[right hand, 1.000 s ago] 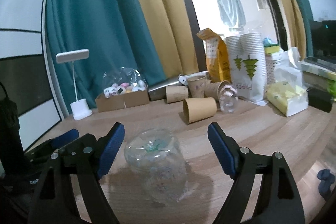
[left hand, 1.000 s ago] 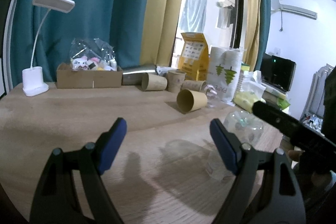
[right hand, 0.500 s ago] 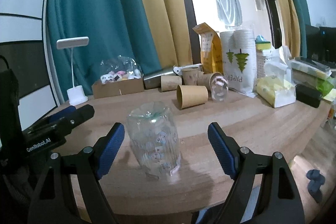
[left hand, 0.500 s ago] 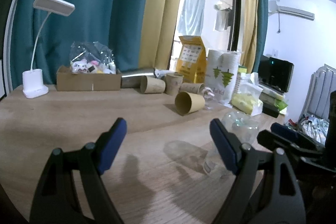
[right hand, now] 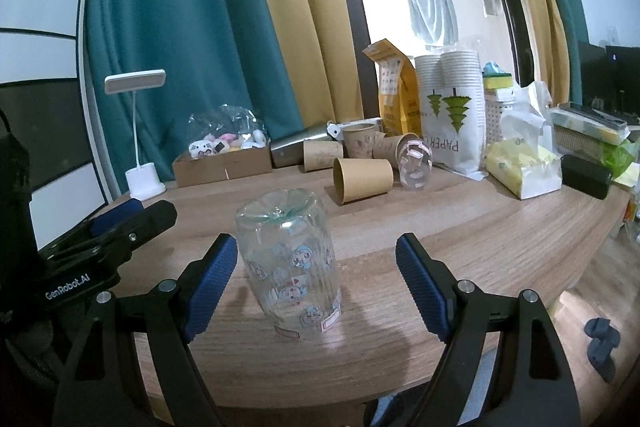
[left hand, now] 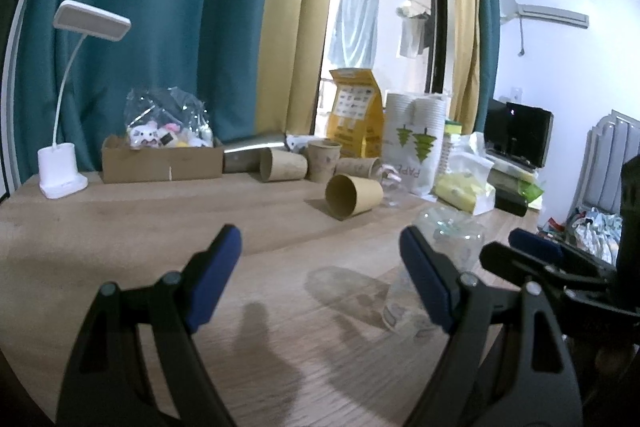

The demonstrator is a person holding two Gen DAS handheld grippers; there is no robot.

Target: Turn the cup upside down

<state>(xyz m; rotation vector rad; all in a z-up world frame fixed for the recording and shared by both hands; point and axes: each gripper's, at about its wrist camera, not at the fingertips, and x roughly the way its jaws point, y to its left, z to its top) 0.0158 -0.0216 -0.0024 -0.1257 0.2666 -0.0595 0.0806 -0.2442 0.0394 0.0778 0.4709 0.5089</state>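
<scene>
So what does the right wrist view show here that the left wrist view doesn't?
Only the right wrist view shows the clear cup whole, mouth down on the table, standing free between the open right gripper, plus its cartoon stickers. Only the left wrist view shows the air conditioner, and the open left gripper over bare wood. Both show the desk lamp, the lying paper cup and the cardboard box.

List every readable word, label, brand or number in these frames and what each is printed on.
"GenRobot.AI": on the left gripper body, right wrist view.
"PAPER": sideways on the white cup bag; partly visible as "PAPE" in the left wrist view.
Yellow pouch: printed panel too small to read.
Clear cup: cartoon stickers, label text unreadable.
Paper cups: prints too blurred to read.
</scene>
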